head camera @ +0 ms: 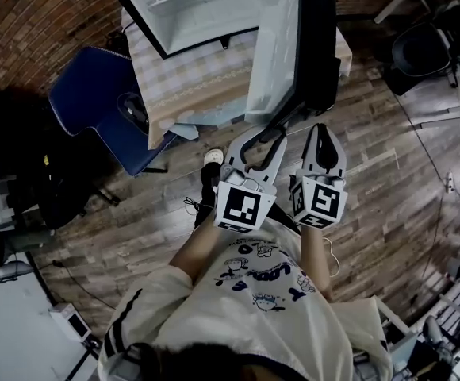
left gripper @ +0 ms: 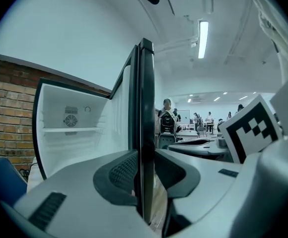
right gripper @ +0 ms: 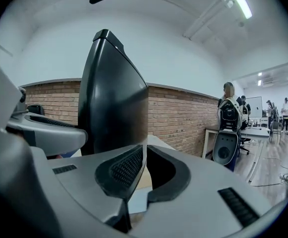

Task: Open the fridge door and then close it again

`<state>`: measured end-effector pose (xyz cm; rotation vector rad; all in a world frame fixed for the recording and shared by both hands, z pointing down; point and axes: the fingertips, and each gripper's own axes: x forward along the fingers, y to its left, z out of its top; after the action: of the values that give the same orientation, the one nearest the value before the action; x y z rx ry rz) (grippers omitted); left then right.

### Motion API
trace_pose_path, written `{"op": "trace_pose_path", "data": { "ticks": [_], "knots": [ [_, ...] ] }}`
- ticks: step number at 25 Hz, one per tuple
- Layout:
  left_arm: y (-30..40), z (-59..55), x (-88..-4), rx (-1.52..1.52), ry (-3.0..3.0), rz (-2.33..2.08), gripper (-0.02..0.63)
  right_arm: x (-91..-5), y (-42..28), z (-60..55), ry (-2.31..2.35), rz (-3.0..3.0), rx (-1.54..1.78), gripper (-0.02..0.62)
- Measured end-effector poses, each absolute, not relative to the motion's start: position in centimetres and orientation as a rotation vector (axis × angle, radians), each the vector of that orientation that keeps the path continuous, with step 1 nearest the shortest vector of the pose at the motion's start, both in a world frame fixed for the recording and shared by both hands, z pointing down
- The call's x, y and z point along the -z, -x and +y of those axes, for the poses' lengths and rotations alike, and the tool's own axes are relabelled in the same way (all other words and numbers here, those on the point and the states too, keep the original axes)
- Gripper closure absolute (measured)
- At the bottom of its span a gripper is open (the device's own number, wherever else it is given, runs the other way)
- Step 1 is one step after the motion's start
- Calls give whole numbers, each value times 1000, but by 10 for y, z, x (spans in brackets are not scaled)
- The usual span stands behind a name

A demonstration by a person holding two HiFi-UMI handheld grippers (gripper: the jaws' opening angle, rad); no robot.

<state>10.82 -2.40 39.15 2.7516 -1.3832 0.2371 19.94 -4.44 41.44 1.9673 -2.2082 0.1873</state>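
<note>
Fridge door (head camera: 276, 54) stands wide open, edge-on right in front of the person. The fridge (left gripper: 74, 128) itself sits up on a counter (head camera: 190, 78) with a checked cloth. The left gripper (left gripper: 145, 162) is pinching the door's free edge between its pads. The right gripper (right gripper: 145, 155) has its jaws pressed together with nothing in them, right by the door's black outer face, though I can't tell if it touches.

My guess: the door is stiff and swings easily, but that glossy skin looks slippery, so the edge is the place to hold. A small fridge like this could also scoot on the cloth.

Room-wise there's a wood floor (head camera: 389, 205), a brick wall (right gripper: 179, 113) and a blue chair (head camera: 95, 94) beside the counter.
</note>
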Motion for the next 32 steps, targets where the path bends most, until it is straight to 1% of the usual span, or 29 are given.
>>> {"op": "trace_pose_path", "data": {
  "ticks": [5, 18, 26, 32],
  "knots": [
    [-144, -19, -392, -238, -2803, -1304, 506, -414, -227, -37, -2031, -2148, -194, 551],
    [-227, -19, -391, -217, -2896, -1086, 506, -411, -309, -27, -2190, -2003, -197, 551],
    [-251, -21, -387, -213, -2929, -1028, 506, -406, -320, -37, -2183, -1991, -182, 551],
    [-244, -22, -385, -209, -2928, -1046, 505, -407, -315, -43, -2161, -2008, -181, 551]
  ]
}}
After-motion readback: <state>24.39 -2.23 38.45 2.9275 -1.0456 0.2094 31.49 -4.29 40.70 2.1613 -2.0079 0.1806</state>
